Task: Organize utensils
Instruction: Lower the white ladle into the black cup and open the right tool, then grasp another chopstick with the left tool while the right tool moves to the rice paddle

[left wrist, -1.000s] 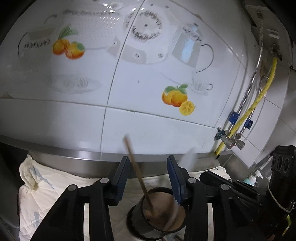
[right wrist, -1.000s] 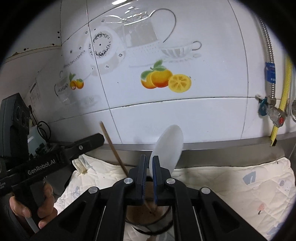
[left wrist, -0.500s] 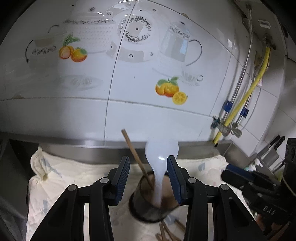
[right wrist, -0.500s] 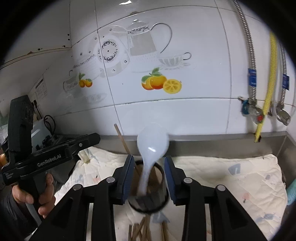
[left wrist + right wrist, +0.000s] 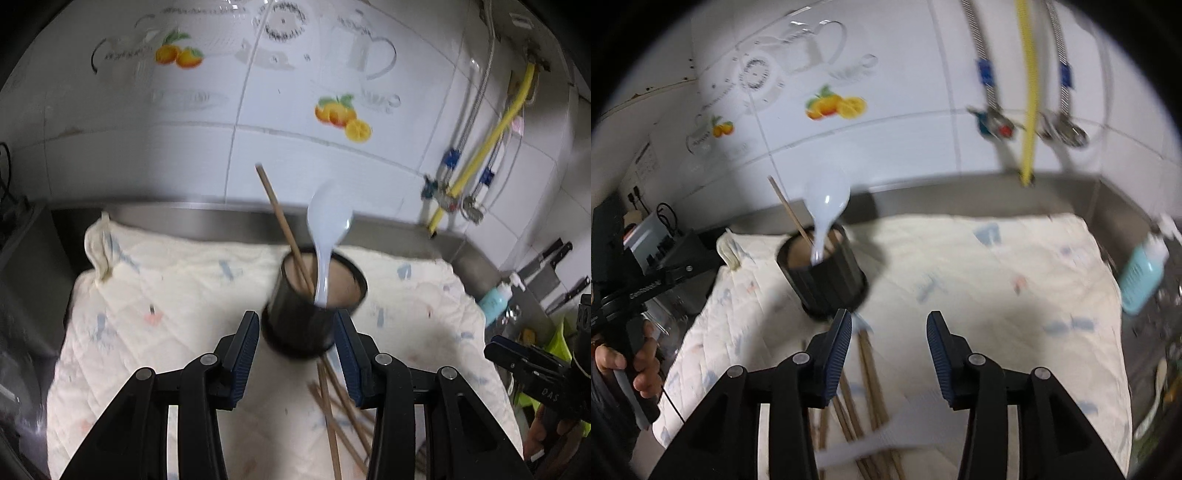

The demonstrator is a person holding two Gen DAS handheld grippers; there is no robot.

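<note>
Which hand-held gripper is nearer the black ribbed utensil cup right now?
Left. The left hand-held gripper frames the black ribbed utensil cup, jaws open. The right hand-held gripper sits off to its right, empty.

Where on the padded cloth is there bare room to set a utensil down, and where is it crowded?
Bare: the cloth right of the black holder, toward the blue bottle; also left of the holder in the left wrist view. Crowded: in front of the holder, where chopsticks lie loose.

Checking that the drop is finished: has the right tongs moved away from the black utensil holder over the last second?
Yes. The right tongs, jaws just opened and empty, have backed off; the black utensil holder with the white spoon now sits farther ahead, left.
</note>
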